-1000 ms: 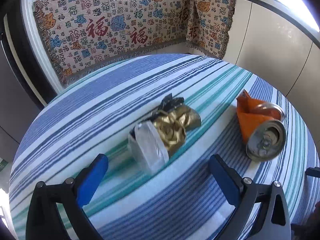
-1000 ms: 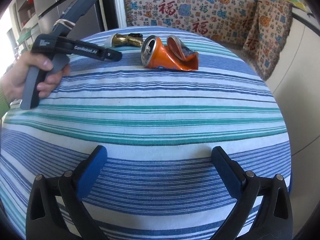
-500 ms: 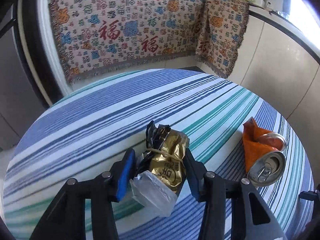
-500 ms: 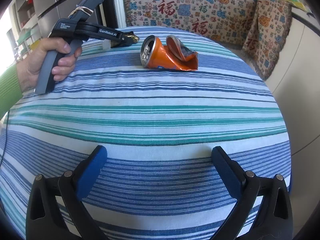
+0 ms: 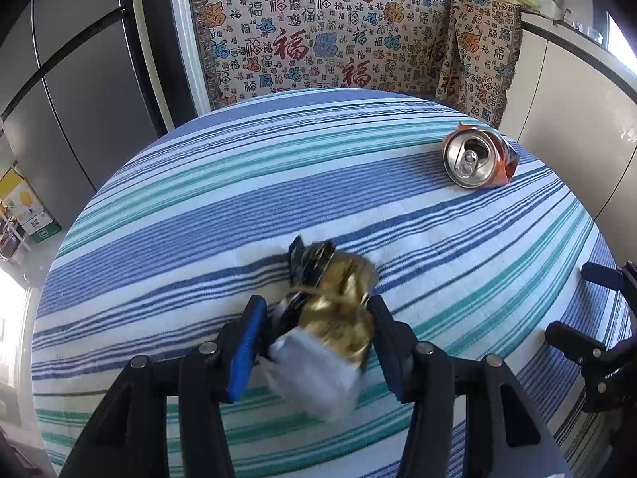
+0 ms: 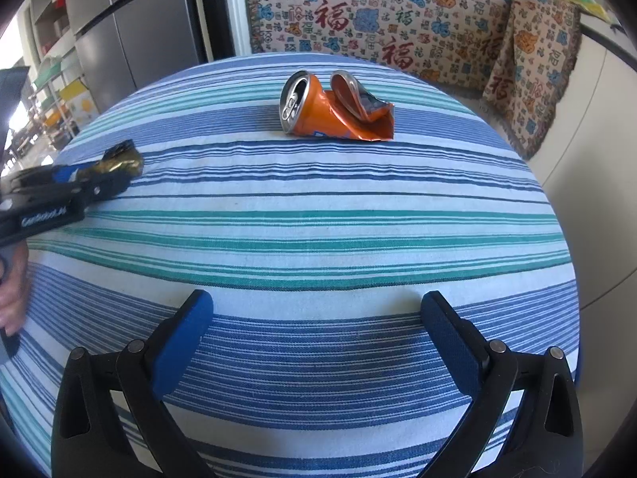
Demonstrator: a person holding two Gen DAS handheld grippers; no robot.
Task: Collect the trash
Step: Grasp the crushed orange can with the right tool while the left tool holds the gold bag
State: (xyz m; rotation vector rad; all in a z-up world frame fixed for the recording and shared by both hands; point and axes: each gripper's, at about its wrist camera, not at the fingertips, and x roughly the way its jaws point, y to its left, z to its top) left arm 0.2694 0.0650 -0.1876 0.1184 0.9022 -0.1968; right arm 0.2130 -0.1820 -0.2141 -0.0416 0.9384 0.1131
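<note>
My left gripper [image 5: 316,326] is shut on a crumpled gold and white wrapper [image 5: 330,318] and holds it over the striped tablecloth [image 5: 239,207]. The wrapper is blurred. It also shows in the right wrist view [image 6: 119,161], at the left edge in the left gripper [image 6: 99,183]. A crushed orange can [image 6: 334,109] lies on the far side of the table; it also shows in the left wrist view [image 5: 477,157]. My right gripper [image 6: 318,338] is open and empty, above the near part of the table, well short of the can.
A patterned blanket [image 5: 338,40] covers a bench behind the round table. A grey fridge [image 5: 71,99] stands at the left. White cabinets [image 5: 577,91] run along the right. The right gripper's black frame [image 5: 597,318] shows at the left wrist view's right edge.
My left gripper closed on the wrapper, lifted it and carried it left and back, away from the can. The right gripper has stayed still and open.
</note>
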